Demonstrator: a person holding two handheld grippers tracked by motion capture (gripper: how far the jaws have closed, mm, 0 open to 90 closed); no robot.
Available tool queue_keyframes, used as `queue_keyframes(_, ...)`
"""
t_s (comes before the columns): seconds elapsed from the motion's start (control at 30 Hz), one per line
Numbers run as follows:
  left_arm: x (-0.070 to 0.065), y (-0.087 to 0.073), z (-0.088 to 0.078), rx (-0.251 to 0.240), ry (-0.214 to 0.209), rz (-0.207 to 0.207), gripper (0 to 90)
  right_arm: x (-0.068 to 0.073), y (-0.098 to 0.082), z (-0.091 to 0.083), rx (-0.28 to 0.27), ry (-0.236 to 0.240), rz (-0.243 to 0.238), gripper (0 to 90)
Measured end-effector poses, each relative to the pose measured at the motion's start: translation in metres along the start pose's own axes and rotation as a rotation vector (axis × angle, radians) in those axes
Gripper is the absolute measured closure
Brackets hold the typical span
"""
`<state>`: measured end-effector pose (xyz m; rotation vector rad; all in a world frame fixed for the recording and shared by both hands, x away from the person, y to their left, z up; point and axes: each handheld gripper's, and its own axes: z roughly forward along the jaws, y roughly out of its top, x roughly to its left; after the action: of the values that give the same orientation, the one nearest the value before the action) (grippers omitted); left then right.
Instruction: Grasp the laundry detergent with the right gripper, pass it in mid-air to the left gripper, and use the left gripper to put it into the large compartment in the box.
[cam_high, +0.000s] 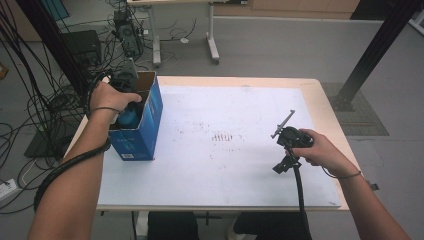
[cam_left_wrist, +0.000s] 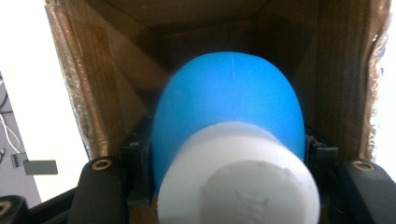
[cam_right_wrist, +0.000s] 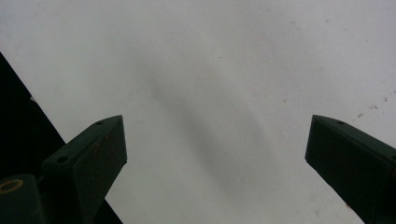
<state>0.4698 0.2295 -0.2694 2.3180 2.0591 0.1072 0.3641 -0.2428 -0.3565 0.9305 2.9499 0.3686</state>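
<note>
A blue rounded object (cam_left_wrist: 229, 93) with a thick white cylindrical end (cam_left_wrist: 238, 177) sits between the jaws of my left gripper (cam_left_wrist: 229, 154), which press on its two sides. It hangs inside an open cardboard box (cam_left_wrist: 116, 84), brown within. From above, the box (cam_high: 145, 132) is blue outside and stands at the table's left. My left gripper (cam_high: 128, 111) reaches into its top with the blue object (cam_high: 129, 119). My right gripper (cam_high: 284, 161) is held at the table's right; its jaws (cam_right_wrist: 215, 154) stand wide apart over the bare white surface with nothing between them.
The white table top (cam_high: 225, 150) has faint dark marks (cam_high: 222, 136) near its middle. Cables (cam_high: 30, 100) and black frame posts (cam_high: 372, 50) stand on the floor around the table. A second table's legs (cam_high: 212, 45) are at the back.
</note>
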Motion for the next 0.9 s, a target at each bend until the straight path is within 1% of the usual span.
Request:
queue_keyframes(0.47, -0.0005, 0.0007, 0.0000, 0.002, 0.002, 0.000, 37.7, 0.0007, 0.0011, -0.0002, 0.002, -0.001, 0.001, 5.3)
queue_keyframes(0.9, 0.0009, 0.0005, 0.0001, 0.000, -0.002, -0.003, 37.7, 0.0015, 0.0036, -0.0008, 0.005, -0.004, -0.008, 5.3)
